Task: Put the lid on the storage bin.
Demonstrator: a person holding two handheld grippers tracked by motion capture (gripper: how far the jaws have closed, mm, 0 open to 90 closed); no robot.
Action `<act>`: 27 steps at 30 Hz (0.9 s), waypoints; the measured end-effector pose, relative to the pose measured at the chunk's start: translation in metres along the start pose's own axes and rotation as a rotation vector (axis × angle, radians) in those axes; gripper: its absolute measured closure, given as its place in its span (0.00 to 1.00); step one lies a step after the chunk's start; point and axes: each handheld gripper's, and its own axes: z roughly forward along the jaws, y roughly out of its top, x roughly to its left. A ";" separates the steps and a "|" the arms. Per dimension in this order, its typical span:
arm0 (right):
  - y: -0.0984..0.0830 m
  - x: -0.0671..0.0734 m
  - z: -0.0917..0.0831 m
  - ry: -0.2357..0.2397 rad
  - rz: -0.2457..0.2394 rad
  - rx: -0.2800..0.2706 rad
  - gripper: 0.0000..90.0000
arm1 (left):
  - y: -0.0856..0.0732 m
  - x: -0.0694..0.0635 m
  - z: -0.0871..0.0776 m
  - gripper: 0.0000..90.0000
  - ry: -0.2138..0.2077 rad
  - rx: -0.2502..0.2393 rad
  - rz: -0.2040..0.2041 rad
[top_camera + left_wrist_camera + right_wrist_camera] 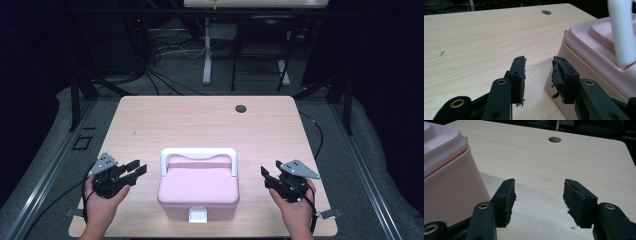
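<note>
Item: pink box (198, 192), latched, between your left gripper (136, 170) and right gripper (267, 177). Both grippers open, empty. Approach squarely toward the front latch (198, 215).

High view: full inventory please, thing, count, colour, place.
storage box: 1, pink, near middle of table, lid shut
handle: 1, white, upright on box lid
latch: 1, white, box front
table: 1, light wood, centre
cable hole: 1, dark, far right of tabletop
left gripper: 1, black, left of box, jaws open, empty
right gripper: 1, black, right of box, jaws open, empty
hands: 2, bottom edge, one per gripper
</note>
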 end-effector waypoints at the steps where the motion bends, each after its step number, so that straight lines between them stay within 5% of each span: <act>1: 0.000 0.000 0.000 -0.002 0.000 0.000 0.47 | 0.000 0.001 0.002 0.69 0.005 -0.002 -0.004; 27: -0.004 -0.003 0.003 -0.003 -0.003 0.009 0.47 | -0.009 0.022 0.032 0.69 0.068 0.052 -0.069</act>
